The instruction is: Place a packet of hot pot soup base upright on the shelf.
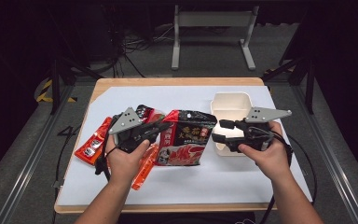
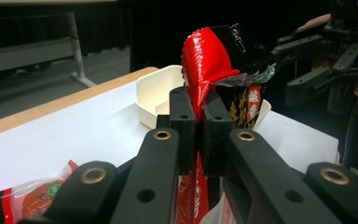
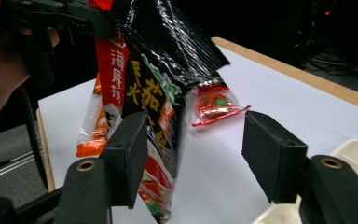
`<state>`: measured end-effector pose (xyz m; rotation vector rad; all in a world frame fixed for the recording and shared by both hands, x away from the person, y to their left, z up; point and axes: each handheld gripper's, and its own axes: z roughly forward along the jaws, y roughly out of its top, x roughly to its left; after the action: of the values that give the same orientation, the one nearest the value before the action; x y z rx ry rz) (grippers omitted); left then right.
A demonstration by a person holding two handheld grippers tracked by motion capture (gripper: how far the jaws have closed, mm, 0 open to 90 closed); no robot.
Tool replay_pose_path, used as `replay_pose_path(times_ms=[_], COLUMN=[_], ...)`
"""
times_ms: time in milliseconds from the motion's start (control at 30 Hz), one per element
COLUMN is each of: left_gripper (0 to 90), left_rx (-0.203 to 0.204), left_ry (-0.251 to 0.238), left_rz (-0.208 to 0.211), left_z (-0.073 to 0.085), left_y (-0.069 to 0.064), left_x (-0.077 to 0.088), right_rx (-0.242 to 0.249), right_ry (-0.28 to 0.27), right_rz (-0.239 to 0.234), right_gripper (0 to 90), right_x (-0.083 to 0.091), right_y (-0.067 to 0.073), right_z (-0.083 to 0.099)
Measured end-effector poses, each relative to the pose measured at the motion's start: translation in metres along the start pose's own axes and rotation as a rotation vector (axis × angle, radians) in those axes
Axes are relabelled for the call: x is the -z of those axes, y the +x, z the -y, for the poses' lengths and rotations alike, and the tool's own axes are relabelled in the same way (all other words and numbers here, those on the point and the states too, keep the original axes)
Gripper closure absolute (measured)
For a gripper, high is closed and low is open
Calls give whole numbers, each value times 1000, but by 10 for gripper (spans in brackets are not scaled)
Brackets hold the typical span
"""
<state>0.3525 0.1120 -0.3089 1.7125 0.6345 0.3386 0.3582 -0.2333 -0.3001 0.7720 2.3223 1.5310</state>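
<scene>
The big black-and-red glossy plastic noodle packet (image 1: pixel 186 140) hangs above the white sheet that covers the wooden table (image 1: pixel 177 182), just to the person's left of the cream-white shallow plastic tray (image 1: pixel 232 103) standing on that sheet. The left gripper (image 1: pixel 161 127) is clenched on the packet's red crimped edge; in the left gripper view its black pads (image 2: pixel 182 122) press together on the red seam with the packet rising above them and the tray behind it. The right gripper (image 1: pixel 221 130) sits over the tray's near side, its jaws spread apart. In the right gripper view the packet's edge hangs between them, close by the left-hand pad (image 3: pixel 130 154), with no squeeze on it from either side. Farther from the tray, beyond the packet, several red and orange clear-windowed sachets (image 1: pixel 93 142) lie flat on the sheet.
</scene>
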Motion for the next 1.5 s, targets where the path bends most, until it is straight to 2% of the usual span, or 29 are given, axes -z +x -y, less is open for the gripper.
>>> replay_pose_path(times_ms=[200,467,600,733,933,1100,1200,1300,1367,1500], left_gripper=[859,857,856,857,857,855,853,839,832,762], left_rx=[10,23,16,17,10,-4,-4,7,12,20], left_ry=[-22,-33,-38,-43,-43,-37,-36,-33,-36,-36], left_rz=[0,-4,-5,-4,-15,-27,-29,-20,-15,-13], left_z=[-1,0,0,1,2,2,2,2,2,2], left_y=[-1,2,1,-1,-3,-5,-4,-1,0,0], left_x=[4,7,7,5,3,2,3,4,4,5], right_rx=[12,-14,-9,-4,-6,-13,8,55,65,78], right_ry=[45,77,82,111,148,178,183,184,184,177], right_rz=[-14,-64,-83,-98,-103,-84,-82,-79,-78,-84], right_gripper=[386,397,441,502,577,658,714,772,777,789], right_x=[-21,-40,-45,-52,-55,-57,-56,-51,-50,-47], right_y=[3,-3,-3,-2,1,-1,0,2,2,1], right_z=[-10,-16,-19,-24,-29,-30,-31,-35,-36,-40])
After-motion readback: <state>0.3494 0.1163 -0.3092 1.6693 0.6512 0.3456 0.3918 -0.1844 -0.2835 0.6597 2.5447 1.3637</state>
